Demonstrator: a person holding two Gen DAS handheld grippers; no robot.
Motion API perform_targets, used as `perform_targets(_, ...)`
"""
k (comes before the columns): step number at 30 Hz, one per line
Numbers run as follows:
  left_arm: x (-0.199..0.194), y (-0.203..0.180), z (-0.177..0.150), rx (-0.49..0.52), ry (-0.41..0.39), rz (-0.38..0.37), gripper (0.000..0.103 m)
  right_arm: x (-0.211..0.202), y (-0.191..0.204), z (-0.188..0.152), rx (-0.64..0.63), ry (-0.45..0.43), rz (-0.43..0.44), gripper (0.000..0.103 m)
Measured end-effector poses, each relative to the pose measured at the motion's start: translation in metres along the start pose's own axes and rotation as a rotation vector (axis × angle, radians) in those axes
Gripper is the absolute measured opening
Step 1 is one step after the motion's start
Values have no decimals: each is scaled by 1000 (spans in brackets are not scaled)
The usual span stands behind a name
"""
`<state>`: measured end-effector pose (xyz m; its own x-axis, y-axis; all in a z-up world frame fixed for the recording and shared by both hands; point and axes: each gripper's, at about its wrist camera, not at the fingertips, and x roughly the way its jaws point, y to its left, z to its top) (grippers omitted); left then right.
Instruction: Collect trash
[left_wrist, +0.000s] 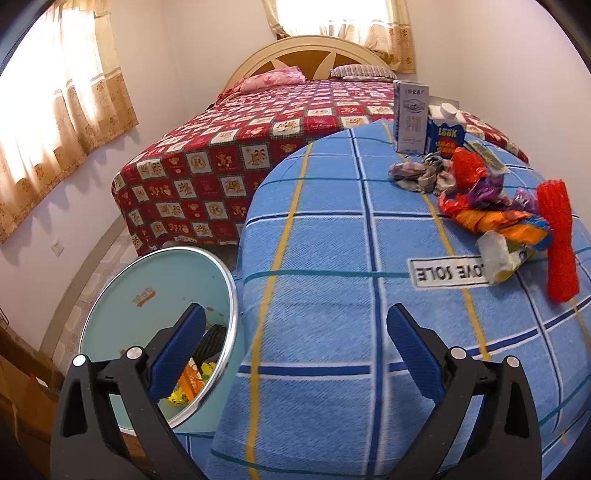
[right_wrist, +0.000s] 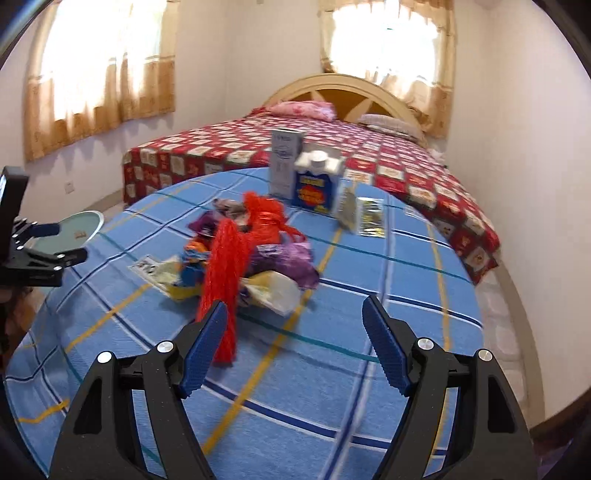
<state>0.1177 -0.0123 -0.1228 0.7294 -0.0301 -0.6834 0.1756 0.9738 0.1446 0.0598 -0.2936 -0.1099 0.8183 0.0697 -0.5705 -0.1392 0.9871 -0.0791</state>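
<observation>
both claws are spread wide and hold nothing. the left claw (left_wrist: 295, 347) hangs over the blue checked bench (left_wrist: 332, 295), with the trash bin (left_wrist: 122, 295) under its left finger. the trash pile (right_wrist: 243, 251) lies just ahead of the right claw (right_wrist: 295, 343).

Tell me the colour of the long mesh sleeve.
Red mesh sleeve, clearest in the right wrist view.

Bare blue cloth (right_wrist: 295, 369) before trash pile (right_wrist: 251, 251).
</observation>
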Motion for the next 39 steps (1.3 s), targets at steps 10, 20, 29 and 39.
perform_targets(10, 3, -2, -9, -8, 27, 9, 97, 26, 30, -12, 3, 80, 96, 65)
perform_targets(20, -1, -12, -12, 10, 22, -13, 97, 30, 35, -13, 61, 104, 174, 48)
perform_targets(29, -2, -16, -9, 12, 21, -20, 97, 42, 37, -13, 90, 124, 179, 26)
perform_targets(39, -12, -60, 16, 41, -31, -96, 97, 6, 2, 0, 111, 65, 149, 19)
